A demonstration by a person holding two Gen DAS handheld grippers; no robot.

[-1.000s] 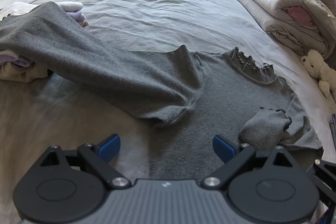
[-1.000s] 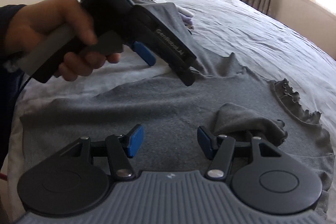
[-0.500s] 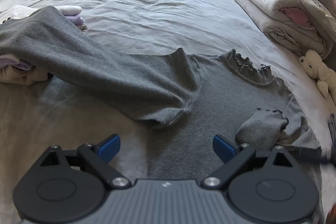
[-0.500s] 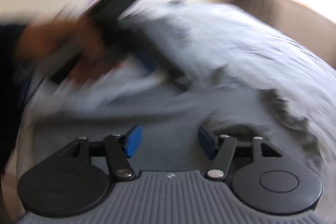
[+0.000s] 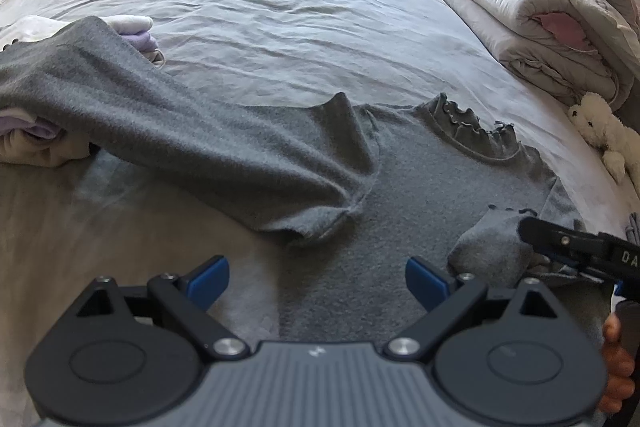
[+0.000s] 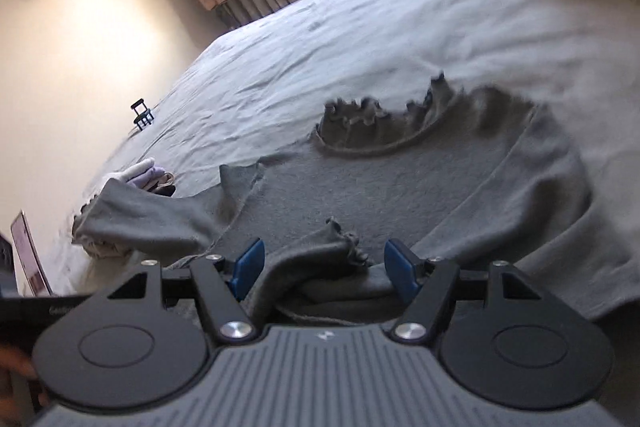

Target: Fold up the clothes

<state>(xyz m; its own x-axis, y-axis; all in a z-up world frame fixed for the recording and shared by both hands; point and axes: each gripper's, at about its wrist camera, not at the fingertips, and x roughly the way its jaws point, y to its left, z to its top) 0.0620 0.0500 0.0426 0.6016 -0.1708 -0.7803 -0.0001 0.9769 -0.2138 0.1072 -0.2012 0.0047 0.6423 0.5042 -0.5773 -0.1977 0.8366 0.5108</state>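
Four blue fingers (two grippers, spread), one grey sweater, two sleeves

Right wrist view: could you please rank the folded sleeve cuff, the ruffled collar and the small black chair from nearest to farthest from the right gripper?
1. Folded sleeve cuff, lying between the open fingers of the right gripper.
2. Ruffled collar, ahead, mid-sweater.
3. Small black chair, far left on the bed.
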